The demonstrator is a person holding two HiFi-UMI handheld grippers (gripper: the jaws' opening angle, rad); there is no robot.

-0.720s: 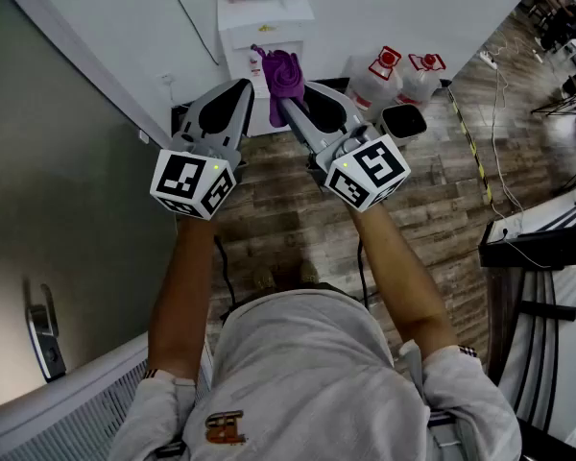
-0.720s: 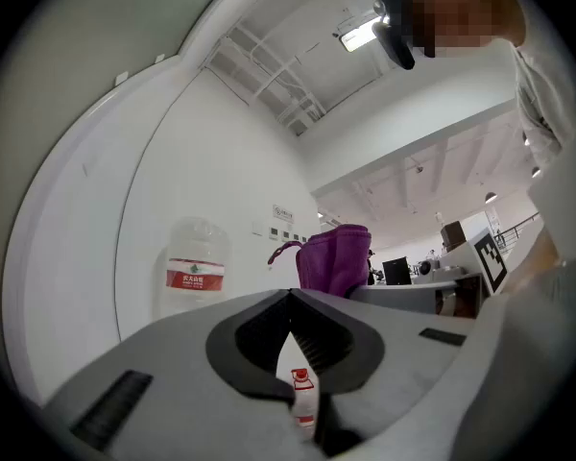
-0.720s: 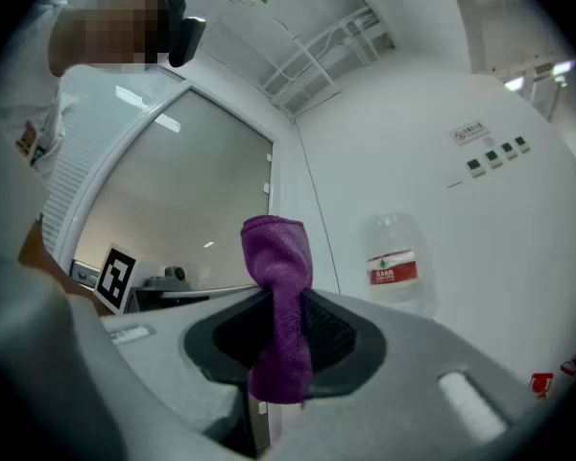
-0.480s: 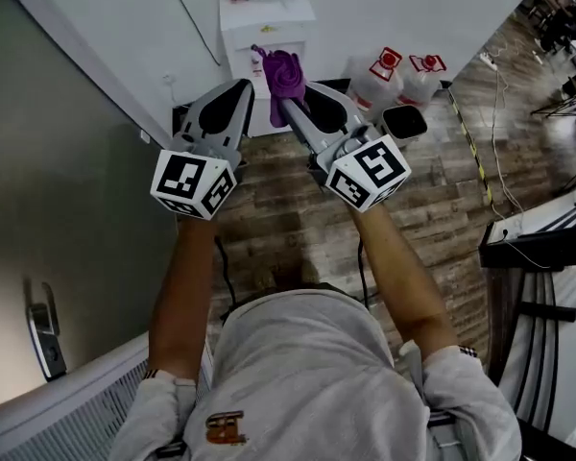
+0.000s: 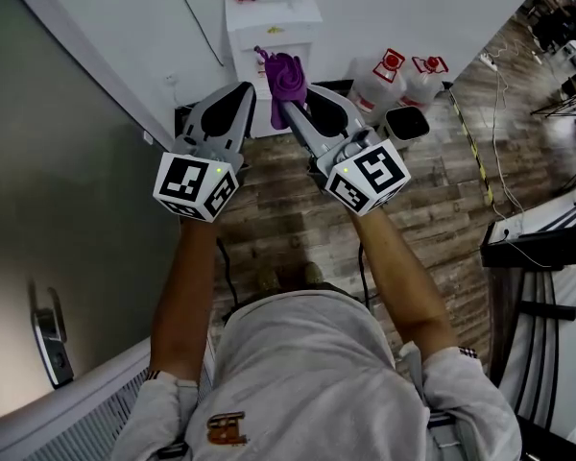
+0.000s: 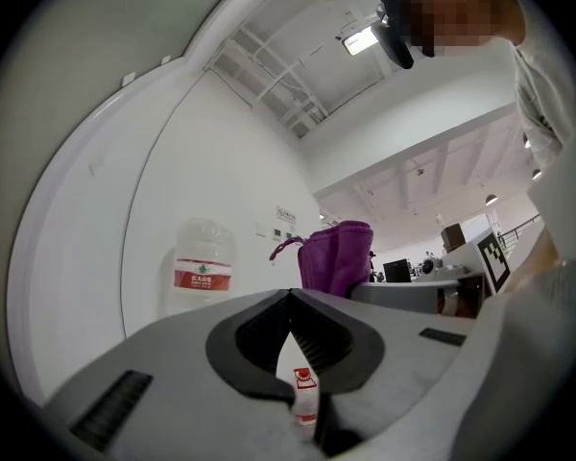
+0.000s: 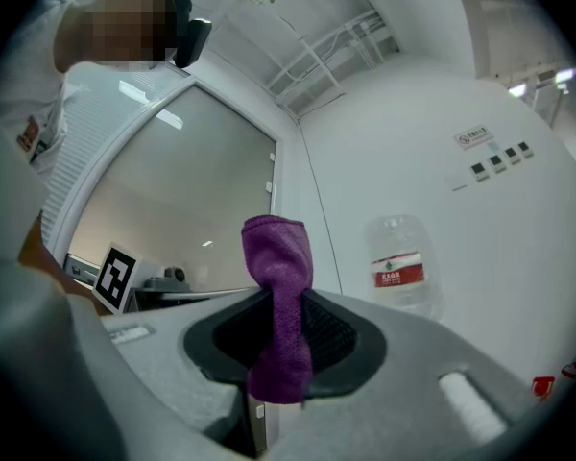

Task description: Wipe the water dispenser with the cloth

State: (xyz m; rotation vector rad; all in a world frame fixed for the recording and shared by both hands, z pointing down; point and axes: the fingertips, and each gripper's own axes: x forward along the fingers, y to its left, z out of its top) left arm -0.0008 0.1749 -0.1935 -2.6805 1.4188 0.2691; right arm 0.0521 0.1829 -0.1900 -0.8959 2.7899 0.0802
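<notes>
Against the white wall point(image 5: 442, 8), above wood-plank floor point(image 5: 288, 209), we face the water dispenser point(image 5: 269, 27), with two water jugs point(image 5: 384, 80) just beside it. Our left gripper point(image 5: 244, 90) has its jaws together on nothing. Our right gripper point(image 7: 282, 301) clamps the purple cloth point(image 5: 286, 75), which sticks up past its tips before the dispenser's front.

We note small shift only: right gripper point(image 5: 290, 105) carries purple cloth point(image 5: 286, 71) slightly farther, toward water dispenser point(image 5: 269, 24); left gripper point(image 5: 240, 90) edges forward alongside.
</notes>
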